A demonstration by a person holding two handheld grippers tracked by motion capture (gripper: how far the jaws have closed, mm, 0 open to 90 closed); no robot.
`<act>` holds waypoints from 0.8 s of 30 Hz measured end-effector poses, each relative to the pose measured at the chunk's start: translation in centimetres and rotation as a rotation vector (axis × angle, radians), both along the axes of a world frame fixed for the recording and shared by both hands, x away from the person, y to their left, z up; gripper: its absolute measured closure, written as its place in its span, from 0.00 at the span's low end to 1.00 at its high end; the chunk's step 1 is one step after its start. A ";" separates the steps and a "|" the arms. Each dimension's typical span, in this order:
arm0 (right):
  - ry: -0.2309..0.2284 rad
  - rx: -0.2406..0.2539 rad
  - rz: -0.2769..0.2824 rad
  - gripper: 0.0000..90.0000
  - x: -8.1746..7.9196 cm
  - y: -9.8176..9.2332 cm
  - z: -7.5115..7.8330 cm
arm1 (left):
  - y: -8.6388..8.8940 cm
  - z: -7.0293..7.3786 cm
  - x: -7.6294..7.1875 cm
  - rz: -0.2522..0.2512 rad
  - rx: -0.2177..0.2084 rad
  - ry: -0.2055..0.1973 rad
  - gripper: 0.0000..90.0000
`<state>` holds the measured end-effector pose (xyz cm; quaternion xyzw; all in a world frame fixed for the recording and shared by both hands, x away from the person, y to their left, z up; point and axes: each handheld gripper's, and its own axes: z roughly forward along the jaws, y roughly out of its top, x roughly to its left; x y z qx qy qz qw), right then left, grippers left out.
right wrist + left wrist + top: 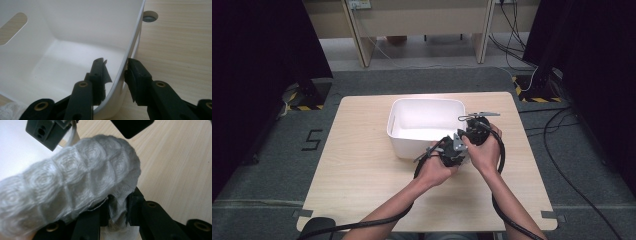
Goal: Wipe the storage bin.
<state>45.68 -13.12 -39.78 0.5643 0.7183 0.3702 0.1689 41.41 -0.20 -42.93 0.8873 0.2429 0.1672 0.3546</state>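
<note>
A lab recording bay: black curtains (257, 50), hazard-taped stand feet (304, 100) (cables (562, 150) trailing), grey carpet (272, 165).

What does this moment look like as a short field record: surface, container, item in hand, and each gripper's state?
surface: light wooden table
container: white plastic bin, upright, nothing visible on the floor of it that shows
item: white quilted cloth, bunched, one edge pinched
left gripper: shut on the cloth, at the bin's near side
right gripper: jaws astride the bin's wall, one inside and one outside; contact with the wall cannot be told
hands: close together at the bin's near right corner
</note>
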 end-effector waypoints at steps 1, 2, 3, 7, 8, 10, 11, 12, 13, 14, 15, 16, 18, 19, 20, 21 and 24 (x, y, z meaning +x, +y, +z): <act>0.000 0.000 0.001 0.75 0.0 0.0 0.0 | 0.0 -0.1 0.0 0.000 -0.003 -0.001 0.84; -0.002 0.000 0.002 0.75 0.0 0.0 0.0 | 0.0 -0.1 0.0 -0.003 -0.001 -0.001 0.84; 0.000 0.001 0.002 0.75 0.0 0.0 0.0 | 0.0 -0.2 0.0 -0.007 0.000 -0.002 0.84; 0.002 0.002 0.008 0.75 0.1 -0.1 0.0 | 0.0 -0.3 0.1 -0.013 -0.001 -0.005 0.84; 0.002 0.002 0.010 0.75 0.1 -0.1 0.0 | 0.0 -0.4 0.0 -0.014 0.000 -0.004 0.84; 0.003 0.005 0.012 0.75 0.1 -0.1 0.0 | -0.1 -0.7 0.0 -0.012 0.001 -0.009 0.84; 0.003 0.005 0.012 0.75 0.1 -0.1 0.0 | -0.1 -0.8 0.0 -0.012 0.002 -0.007 0.84; 0.002 0.004 0.013 0.75 0.1 -0.1 0.0 | -0.1 -0.9 0.0 -0.012 0.008 -0.007 0.84; 0.003 0.005 0.013 0.75 0.1 -0.1 0.0 | -0.1 -1.1 0.0 -0.012 0.009 -0.006 0.84; 0.003 0.006 0.013 0.75 0.1 -0.1 0.0 | -0.1 -1.2 0.0 -0.012 0.014 -0.006 0.84; 0.003 0.005 0.014 0.75 0.1 -0.2 0.0 | -0.1 -1.3 0.0 -0.014 0.017 -0.007 0.84; 0.003 0.005 0.014 0.75 0.1 -0.1 0.0 | -0.2 -1.4 0.0 -0.013 0.019 -0.006 0.84; 0.005 0.006 0.012 0.75 0.1 -0.1 0.0 | -0.2 -1.7 0.1 -0.015 0.026 -0.002 0.84; 0.005 0.006 0.012 0.75 0.1 -0.1 0.0 | -0.3 -1.9 0.2 -0.016 0.029 0.002 0.84; 0.005 0.007 0.012 0.75 0.1 -0.1 0.0 | -0.3 -2.1 0.2 -0.017 0.030 0.006 0.84; 0.006 0.006 0.012 0.75 0.1 -0.1 0.0 | -0.3 -2.2 0.2 -0.016 0.033 0.005 0.84; 0.005 0.006 0.011 0.75 0.1 -0.1 0.0 | -0.4 -2.7 0.3 -0.014 0.039 0.016 0.84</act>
